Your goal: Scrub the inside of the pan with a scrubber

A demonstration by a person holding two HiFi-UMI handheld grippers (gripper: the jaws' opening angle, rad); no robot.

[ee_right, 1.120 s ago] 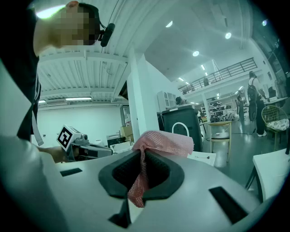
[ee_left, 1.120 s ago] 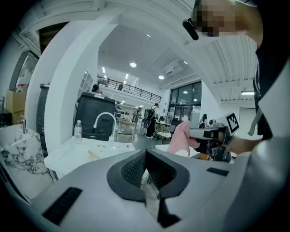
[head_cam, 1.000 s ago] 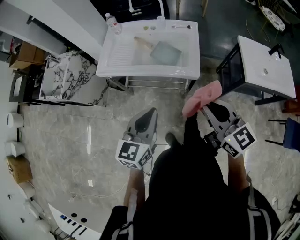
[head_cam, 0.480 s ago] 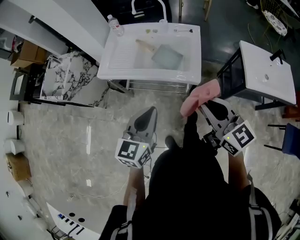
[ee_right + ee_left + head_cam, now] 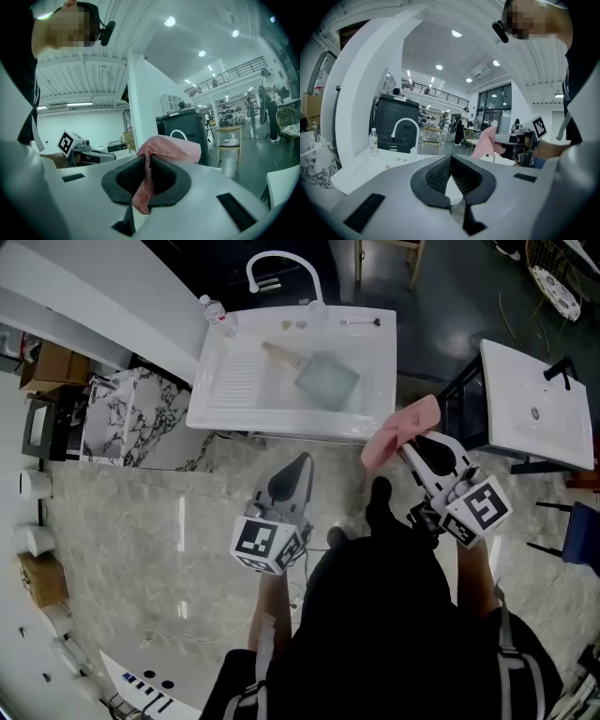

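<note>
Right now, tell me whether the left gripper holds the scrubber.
No: the left gripper has its fingers together on nothing; the pink scrubber is pinched in the right gripper.

The pan (image 5: 328, 381) is square and grey-green with a pale wooden handle (image 5: 278, 354). It lies flat in the basin of the white sink (image 5: 281, 420), at about 12 o'clock in the head view. It is turned corner-on, and its handle points to about 10 o'clock.

The scrubber (image 5: 401, 431) is a soft pink mesh cloth. It is pinched between the closed jaws of the right hand-held gripper (image 5: 409, 450), with its bulk bunched beyond the jaw tips and one corner hanging down between the pads. It is in the air at about 4 o'clock from the pan, apart from it and outside the sink's front rim.
</note>
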